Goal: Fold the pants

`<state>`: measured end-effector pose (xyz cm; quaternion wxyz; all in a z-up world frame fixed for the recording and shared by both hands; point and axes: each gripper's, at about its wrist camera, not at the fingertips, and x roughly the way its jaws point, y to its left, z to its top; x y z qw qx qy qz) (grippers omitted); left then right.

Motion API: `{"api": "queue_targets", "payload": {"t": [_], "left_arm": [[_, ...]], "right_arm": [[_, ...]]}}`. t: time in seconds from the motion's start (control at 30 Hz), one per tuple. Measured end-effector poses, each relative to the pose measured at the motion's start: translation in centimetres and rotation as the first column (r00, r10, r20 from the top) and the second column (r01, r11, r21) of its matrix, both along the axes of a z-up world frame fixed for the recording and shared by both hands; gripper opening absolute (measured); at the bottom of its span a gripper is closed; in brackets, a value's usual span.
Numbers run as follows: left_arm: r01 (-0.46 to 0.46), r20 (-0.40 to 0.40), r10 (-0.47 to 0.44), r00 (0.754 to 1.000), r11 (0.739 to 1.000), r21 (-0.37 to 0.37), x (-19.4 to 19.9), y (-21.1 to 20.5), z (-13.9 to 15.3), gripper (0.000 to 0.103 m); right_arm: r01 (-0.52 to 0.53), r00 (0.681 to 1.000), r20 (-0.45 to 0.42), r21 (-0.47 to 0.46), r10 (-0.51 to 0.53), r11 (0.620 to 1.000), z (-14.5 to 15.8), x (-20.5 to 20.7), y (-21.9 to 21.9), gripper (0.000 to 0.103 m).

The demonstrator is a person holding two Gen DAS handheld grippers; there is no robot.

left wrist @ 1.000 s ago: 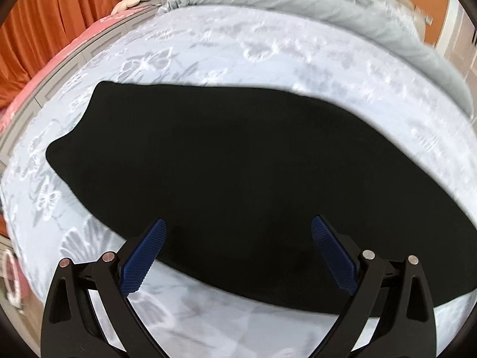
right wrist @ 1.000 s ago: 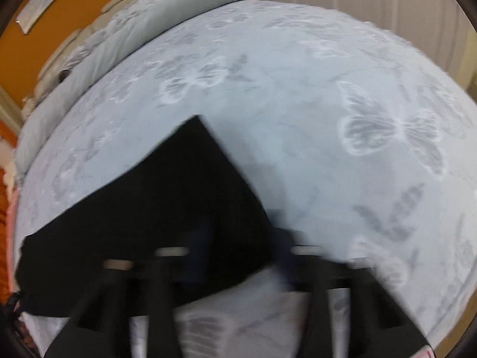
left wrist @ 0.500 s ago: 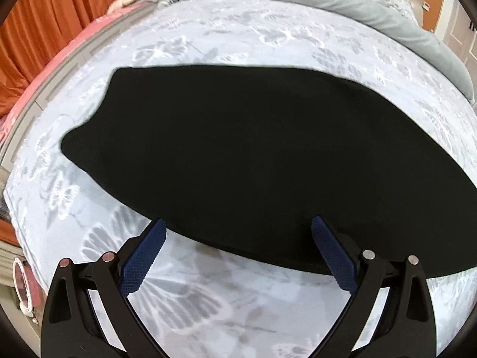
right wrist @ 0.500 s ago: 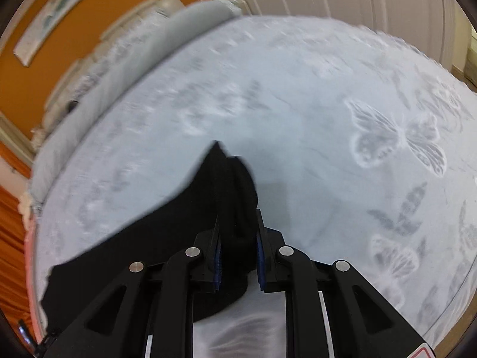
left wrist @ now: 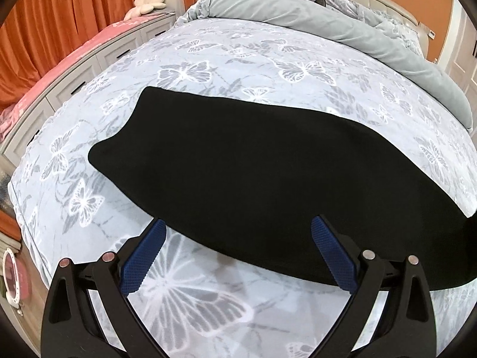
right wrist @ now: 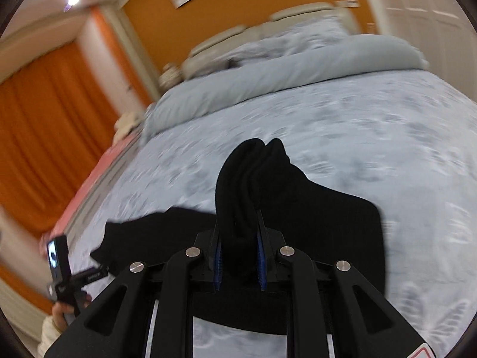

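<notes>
Black pants point(left wrist: 262, 179) lie spread flat across the butterfly-print bedspread point(left wrist: 238, 53), long axis running from upper left to lower right in the left wrist view. One narrow end points toward the left edge of the bed; the far right end runs out of that view.

Left gripper point(left wrist: 237, 250): fingers spread wide, nothing between them. Blue ribbed pads point(left wrist: 141, 258) hang above the near edge of the pants; whether they touch the cloth cannot be told. The left pad sits over bare bedspread, the right pad over black fabric.

Right gripper point(right wrist: 238, 261): fingers pressed in on a bunched fold of the pants point(right wrist: 238, 185). The pinched cloth stands up between the pads as a raised ridge, peak above the fingertips, and the rest drapes down to the bedspread on both sides. The right wrist view is motion-blurred outside the gripper.

Lower left of the right wrist view: a hand point(right wrist: 64, 313) with a pale sleeve, gripping the handle of the other gripper; its small screen point(right wrist: 53, 255) is lit.

Background: grey duvet point(left wrist: 328, 21) bunched along the headboard end, orange curtains point(left wrist: 68, 15) at left, pink cushioned bench point(left wrist: 89, 44) beside the bed with a flower-shaped pillow point(left wrist: 149, 1) on it.
</notes>
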<state>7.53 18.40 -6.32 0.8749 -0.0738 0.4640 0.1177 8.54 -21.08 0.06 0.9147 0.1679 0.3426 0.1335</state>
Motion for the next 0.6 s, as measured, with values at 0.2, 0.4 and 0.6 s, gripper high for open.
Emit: {"api": "queue_targets", "payload": {"t": [0.2, 0.4, 0.6], "left_arm": [[-0.021, -0.002, 0.021, 1.0, 1.0, -0.001, -0.4, 2.1, -0.1, 0.096], [-0.033, -0.005, 0.033, 0.999, 0.999, 0.001, -0.4, 4.6, -0.5, 0.096], [-0.057, -0.001, 0.057, 0.998, 0.998, -0.006, -0.8, 6.6, -0.6, 0.096]], "right_arm": [[-0.122, 0.991, -0.06, -0.033, 0.12, 0.992, -2.4, 3.1, 8.1, 0.017], [-0.207, 0.975, -0.1, -0.064, 0.2, 0.976, -4.5, 4.1, 14.6, 0.017], [-0.255, 0.96, -0.143, -0.101, 0.24, 0.962, -6.8, 5.1, 18.5, 0.017]]}}
